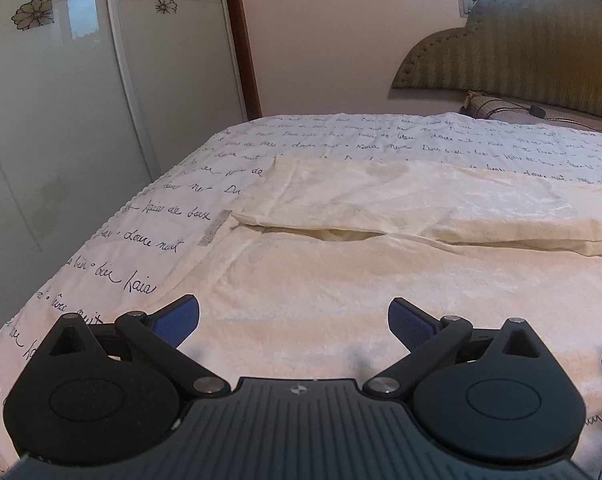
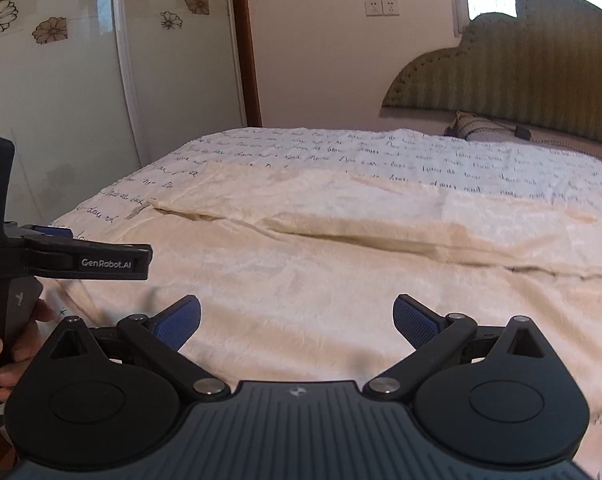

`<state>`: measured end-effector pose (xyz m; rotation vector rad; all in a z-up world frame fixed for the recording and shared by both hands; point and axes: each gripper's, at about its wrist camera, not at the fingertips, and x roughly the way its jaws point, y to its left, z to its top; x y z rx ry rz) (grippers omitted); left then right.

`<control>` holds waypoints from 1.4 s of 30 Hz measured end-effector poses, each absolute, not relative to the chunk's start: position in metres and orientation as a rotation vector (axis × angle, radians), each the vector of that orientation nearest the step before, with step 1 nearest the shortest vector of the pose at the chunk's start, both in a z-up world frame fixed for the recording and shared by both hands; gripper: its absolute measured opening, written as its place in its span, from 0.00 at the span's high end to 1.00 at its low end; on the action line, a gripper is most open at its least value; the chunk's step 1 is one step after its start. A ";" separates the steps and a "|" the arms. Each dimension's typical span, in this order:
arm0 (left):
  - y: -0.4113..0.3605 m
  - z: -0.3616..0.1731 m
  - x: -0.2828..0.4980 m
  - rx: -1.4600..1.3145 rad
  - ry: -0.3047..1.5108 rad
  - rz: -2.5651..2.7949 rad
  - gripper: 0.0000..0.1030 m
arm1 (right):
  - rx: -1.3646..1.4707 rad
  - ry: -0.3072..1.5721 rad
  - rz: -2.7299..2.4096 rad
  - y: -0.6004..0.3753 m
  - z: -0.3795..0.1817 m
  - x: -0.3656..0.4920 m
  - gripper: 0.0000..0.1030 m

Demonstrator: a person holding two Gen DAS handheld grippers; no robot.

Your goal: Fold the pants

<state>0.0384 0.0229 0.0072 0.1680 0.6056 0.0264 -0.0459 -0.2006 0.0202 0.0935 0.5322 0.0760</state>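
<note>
Cream plush pants (image 1: 341, 248) lie spread flat on the bed, the two legs side by side with a seam-like gap between them. They also show in the right wrist view (image 2: 341, 264). My left gripper (image 1: 293, 320) is open and empty, just above the near leg's edge. My right gripper (image 2: 297, 320) is open and empty over the near leg. The left gripper's body shows at the left of the right wrist view (image 2: 81, 260), held by a hand.
The bed has a white cover with black handwriting (image 1: 141, 236). A padded green headboard (image 1: 521, 52) and a small pillow (image 1: 485, 106) stand at the far right. A glass sliding door (image 1: 61, 120) is beyond the bed's left edge.
</note>
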 end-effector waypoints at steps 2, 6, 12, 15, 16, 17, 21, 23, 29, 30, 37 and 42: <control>0.025 0.007 0.050 0.164 0.617 0.038 0.01 | 0.057 0.518 0.109 -0.204 0.023 -0.028 0.00; 0.027 0.008 0.076 0.151 0.617 0.042 0.01 | 0.048 0.448 0.171 -0.214 0.030 0.006 0.00; 0.023 0.009 0.120 0.137 0.604 0.068 0.01 | 0.085 0.486 0.319 -0.233 0.040 0.093 0.00; 0.020 0.000 0.139 0.165 0.597 0.093 0.01 | 0.048 0.528 0.318 -0.237 0.039 0.141 0.00; 0.019 -0.004 0.143 0.181 0.592 0.103 0.01 | 0.024 0.531 0.306 -0.237 0.038 0.155 0.00; 0.018 -0.009 0.148 0.195 0.591 0.112 0.01 | -0.007 0.539 0.293 -0.235 0.036 0.169 0.00; 0.020 -0.031 0.160 0.222 0.614 0.103 0.01 | -0.154 0.590 0.262 -0.221 0.022 0.222 0.01; 0.021 -0.043 0.164 0.225 0.636 0.090 0.01 | -0.205 0.616 0.249 -0.215 0.011 0.248 0.01; 0.027 -0.057 0.167 0.188 0.656 0.064 0.00 | -0.203 0.707 0.303 -0.221 -0.015 0.319 0.33; 0.028 -0.058 0.167 0.182 0.659 0.060 0.00 | -0.203 0.717 0.322 -0.223 -0.019 0.327 0.35; 0.034 -0.058 0.169 0.135 0.661 0.041 0.00 | -0.214 0.766 0.447 -0.225 -0.033 0.342 0.66; 0.046 -0.044 0.160 0.052 0.592 0.065 0.01 | -0.476 0.571 0.359 -0.199 -0.026 0.293 0.86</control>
